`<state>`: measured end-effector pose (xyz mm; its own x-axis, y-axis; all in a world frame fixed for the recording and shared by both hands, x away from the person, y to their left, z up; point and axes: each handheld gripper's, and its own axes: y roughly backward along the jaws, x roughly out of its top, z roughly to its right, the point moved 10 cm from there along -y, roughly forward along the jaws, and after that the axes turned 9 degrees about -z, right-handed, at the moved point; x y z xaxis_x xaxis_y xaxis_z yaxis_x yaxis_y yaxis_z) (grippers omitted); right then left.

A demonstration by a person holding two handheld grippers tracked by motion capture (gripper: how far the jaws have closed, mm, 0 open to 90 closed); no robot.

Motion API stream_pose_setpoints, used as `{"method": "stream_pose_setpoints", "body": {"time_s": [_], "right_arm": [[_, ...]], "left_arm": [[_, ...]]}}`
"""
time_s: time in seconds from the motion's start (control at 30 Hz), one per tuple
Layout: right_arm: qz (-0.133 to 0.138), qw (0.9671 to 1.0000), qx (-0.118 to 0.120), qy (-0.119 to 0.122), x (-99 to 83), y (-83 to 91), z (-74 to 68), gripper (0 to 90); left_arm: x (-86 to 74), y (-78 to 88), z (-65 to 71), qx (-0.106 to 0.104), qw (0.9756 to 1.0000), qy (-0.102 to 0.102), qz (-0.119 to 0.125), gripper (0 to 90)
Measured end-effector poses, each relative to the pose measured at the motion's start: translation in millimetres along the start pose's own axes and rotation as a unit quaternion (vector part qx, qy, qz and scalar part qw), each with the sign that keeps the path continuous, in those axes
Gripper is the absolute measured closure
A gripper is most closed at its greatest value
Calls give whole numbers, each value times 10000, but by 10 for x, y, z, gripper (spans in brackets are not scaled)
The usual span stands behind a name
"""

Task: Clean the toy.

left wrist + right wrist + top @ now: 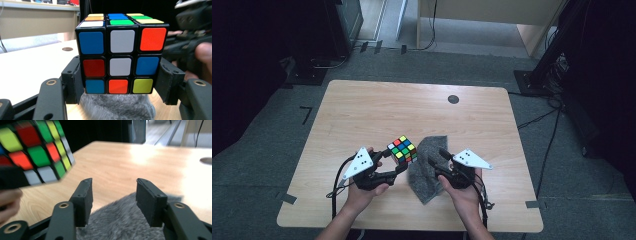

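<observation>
Cube [402, 149] clamped in left gripper [388, 161] jaws; right gripper [438, 161] jaws released, empty — at three o'clock. Keep steady over cloth [424, 172], regrip squarely.

1. Left gripper [395, 159]: black body, grey triangular top plate with black dots, black cable trailing.
2. Right gripper [438, 156]: same build, same plate, black cable.
3. Jaws: black arms, brass-ringed pivot holes, flat black pads, small screw holes.
4. Forearms bare, no sleeves.
</observation>
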<state>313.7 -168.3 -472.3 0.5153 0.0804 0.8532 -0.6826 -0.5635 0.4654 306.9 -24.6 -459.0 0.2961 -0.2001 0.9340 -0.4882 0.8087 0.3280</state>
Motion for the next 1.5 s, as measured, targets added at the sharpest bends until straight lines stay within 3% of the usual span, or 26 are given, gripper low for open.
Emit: {"method": "stream_pose_setpoints", "body": {"time_s": [0.1, 0.13, 0.17, 0.23, 0.33, 0.47, 0.57, 0.63, 0.67, 0.9, 1.0, 1.2, 1.5], "right_arm": [[230, 9996, 161, 90, 92, 88, -71, 448], [338, 9984, 457, 12, 156, 139, -184, 411], [338, 9984, 457, 12, 156, 139, -184, 411], [357, 9968, 709, -13, 203, 161, -329, 349], [305, 9948, 973, 3, 235, 164, -531, 241], [-11, 9961, 880, -27, 164, 76, -609, 154], [-336, 9966, 740, -157, 66, -22, -589, 150], [-428, 9968, 649, -180, 29, -52, -582, 208], [-520, 9976, 439, -134, -5, -60, -569, 307], [-467, 9988, 105, -45, -21, -43, -566, 338], [-544, 9984, 133, -91, -57, -62, -594, 341], [-562, 9983, 129, -34, -79, -86, -631, 341], [-615, 9974, 328, -165, -86, -95, -630, 340]], "left_arm": [[-28, -24, -11, 39, 10000, 16, -82, 345], [-44, -36, -13, 117, 9998, -54, -129, 345], [-66, -54, -9, 221, 9994, -171, -199, 345], [-125, -106, 29, 387, 9975, -453, -368, 345], [-176, -169, 120, 372, 9958, -679, -495, 345], [-232, -240, 252, 383, 9918, -1056, -616, 345], [-265, -278, 329, 421, 9883, -1306, -673, 345], [-278, -293, 367, 430, 9862, -1439, -694, 344], [-283, -299, 381, 445, 9852, -1497, -701, 344], [-293, -321, 391, 615, 9815, -1670, -701, 332], [-277, -322, 405, 706, 9790, -1790, -669, 301], [-269, -313, 408, 667, 9799, -1763, -657, 312], [-254, -302, 410, 642, 9813, -1700, -635, 326]]}}
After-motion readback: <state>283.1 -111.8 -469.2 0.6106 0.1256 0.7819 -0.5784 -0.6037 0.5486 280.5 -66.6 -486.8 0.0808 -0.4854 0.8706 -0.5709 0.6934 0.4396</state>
